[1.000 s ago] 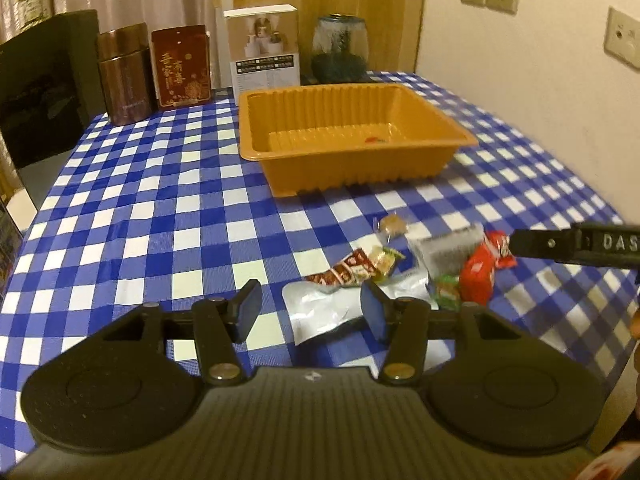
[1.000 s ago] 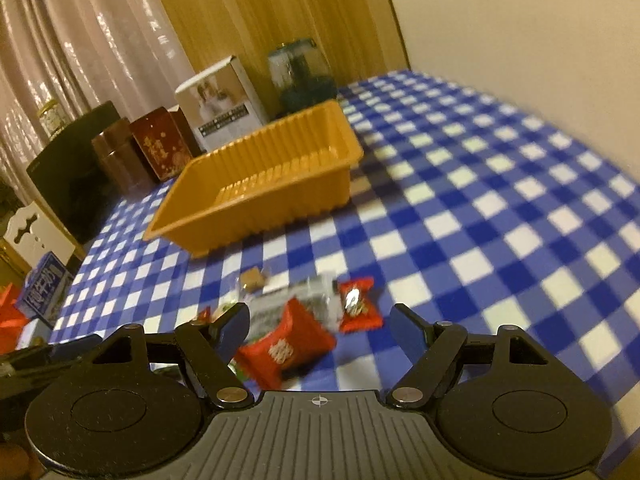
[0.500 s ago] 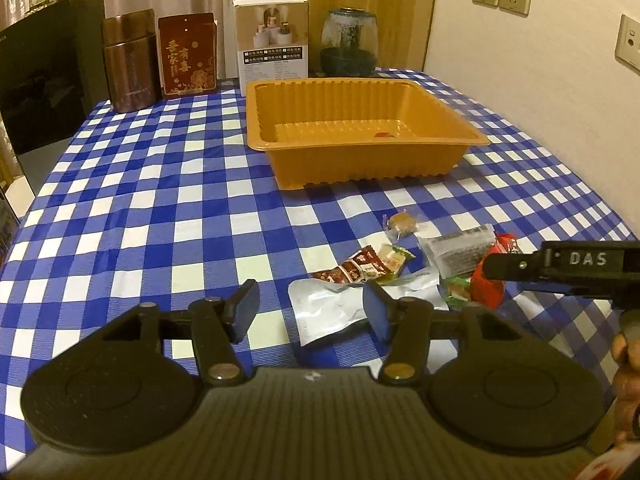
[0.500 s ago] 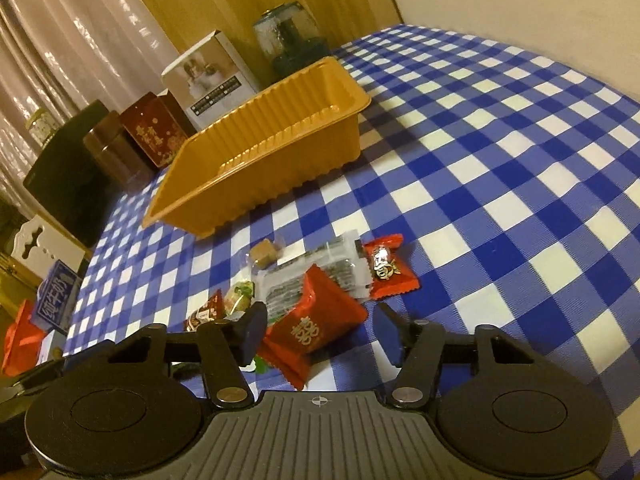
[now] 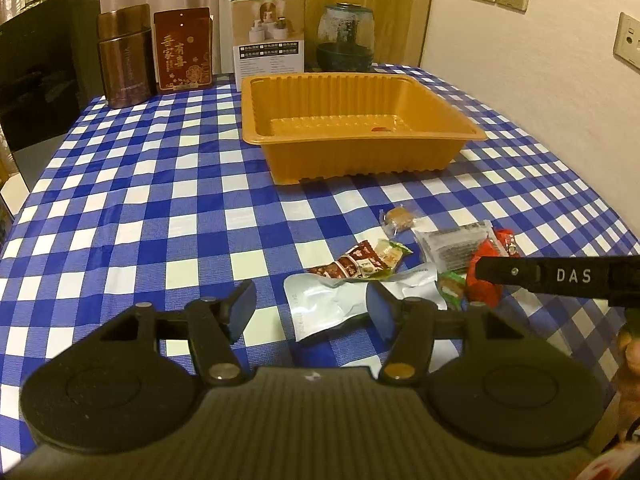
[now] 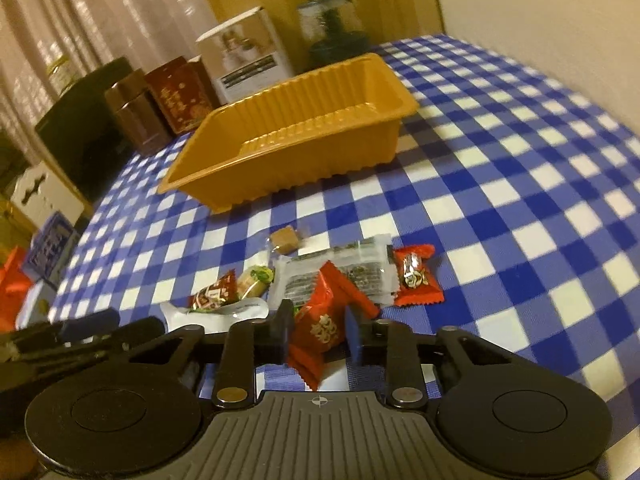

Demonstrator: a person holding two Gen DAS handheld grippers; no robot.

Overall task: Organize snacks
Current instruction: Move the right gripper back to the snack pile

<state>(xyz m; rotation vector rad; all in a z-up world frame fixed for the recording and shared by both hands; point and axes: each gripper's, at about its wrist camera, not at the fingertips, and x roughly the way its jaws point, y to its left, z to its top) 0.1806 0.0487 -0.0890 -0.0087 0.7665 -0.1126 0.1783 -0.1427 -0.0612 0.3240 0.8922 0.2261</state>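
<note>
An orange tray stands on the blue checked cloth, with a small red thing on its floor. In front of it lies a heap of snacks: a brown candy, a clear seaweed packet, a small red candy, a brown-red packet and a silver pouch. My right gripper is closing, and its pads press the sides of a red snack packet. My left gripper hovers low over the silver pouch's near end, jaws opening, nothing gripped.
Along the table's far edge stand a brown canister, a red box, a white box and a glass jar. A dark chair back is at the left. The wall runs close along the right side.
My right gripper moved forward over the red packet and its jaws came together on it. The left gripper kept its place and its jaws widened a little.
</note>
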